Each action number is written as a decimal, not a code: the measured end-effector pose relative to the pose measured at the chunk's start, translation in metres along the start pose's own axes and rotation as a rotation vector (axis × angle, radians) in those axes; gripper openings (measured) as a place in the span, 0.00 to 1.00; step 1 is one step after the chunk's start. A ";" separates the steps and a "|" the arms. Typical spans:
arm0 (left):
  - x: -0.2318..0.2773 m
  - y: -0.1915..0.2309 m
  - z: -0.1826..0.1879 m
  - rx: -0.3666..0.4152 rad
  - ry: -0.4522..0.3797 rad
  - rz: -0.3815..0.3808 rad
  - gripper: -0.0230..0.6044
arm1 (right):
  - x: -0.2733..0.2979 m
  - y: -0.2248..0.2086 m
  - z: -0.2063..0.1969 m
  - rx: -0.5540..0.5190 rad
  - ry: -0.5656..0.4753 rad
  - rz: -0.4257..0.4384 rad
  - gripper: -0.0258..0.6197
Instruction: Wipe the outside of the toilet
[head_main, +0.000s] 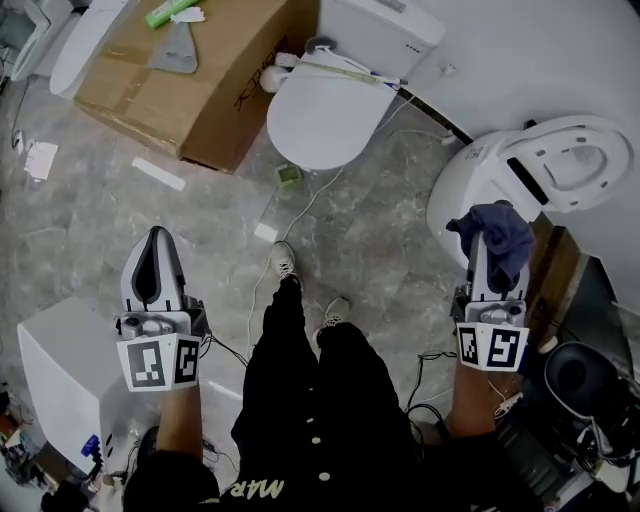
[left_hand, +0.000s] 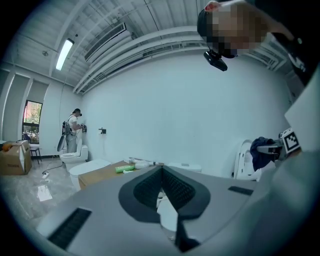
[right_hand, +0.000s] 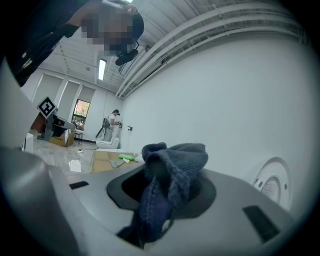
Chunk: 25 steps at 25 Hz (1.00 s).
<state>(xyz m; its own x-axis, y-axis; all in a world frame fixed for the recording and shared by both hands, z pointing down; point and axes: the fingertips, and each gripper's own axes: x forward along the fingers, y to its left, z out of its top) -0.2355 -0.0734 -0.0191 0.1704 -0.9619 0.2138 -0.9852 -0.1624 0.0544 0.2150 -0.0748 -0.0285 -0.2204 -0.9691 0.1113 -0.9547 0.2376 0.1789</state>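
While my right gripper (head_main: 494, 258) pinches a bunched dark blue cloth (head_main: 498, 232) between its jaws, I judge that the wiping has not properly begun: this is the approach, with the cloth carried up to the white toilet (head_main: 470, 185) at the right of the scene. From above, the cloth overlaps the toilet's near, rounded side, but I cannot tell whether it touches the shell or hangs just short of it. My left gripper (head_main: 155, 250) is at the near left, well apart from the toilet, over bare floor (head_main: 200, 230); its jaws are pressed together at the tips with nothing between them. The toilet's long axis seems to run left to right, its rounded body towards the left and its raised seat (head_main: 575, 160) towards the far right, open face up to my camera. A second toilet (head_main: 320, 115) with its lid down stands farther off beside a cardboard box (head_main: 190, 85). Next I need to press the cloth flat on the curved outer wall and sweep along it, keeping the pinch firm so the cloth does not slip out.
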 end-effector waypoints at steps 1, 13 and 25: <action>-0.003 0.001 0.007 -0.006 0.001 0.001 0.05 | -0.002 0.001 0.009 -0.003 -0.006 -0.001 0.24; -0.017 0.020 0.072 -0.024 -0.044 0.025 0.05 | -0.003 -0.017 0.089 0.003 -0.053 -0.105 0.24; -0.004 0.053 0.096 -0.052 -0.059 -0.037 0.05 | 0.017 0.009 0.133 0.034 -0.097 -0.145 0.24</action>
<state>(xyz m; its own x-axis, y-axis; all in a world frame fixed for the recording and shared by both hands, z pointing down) -0.2899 -0.0991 -0.1108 0.2037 -0.9670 0.1531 -0.9758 -0.1878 0.1118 0.1760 -0.0981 -0.1550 -0.0969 -0.9953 -0.0079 -0.9837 0.0946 0.1528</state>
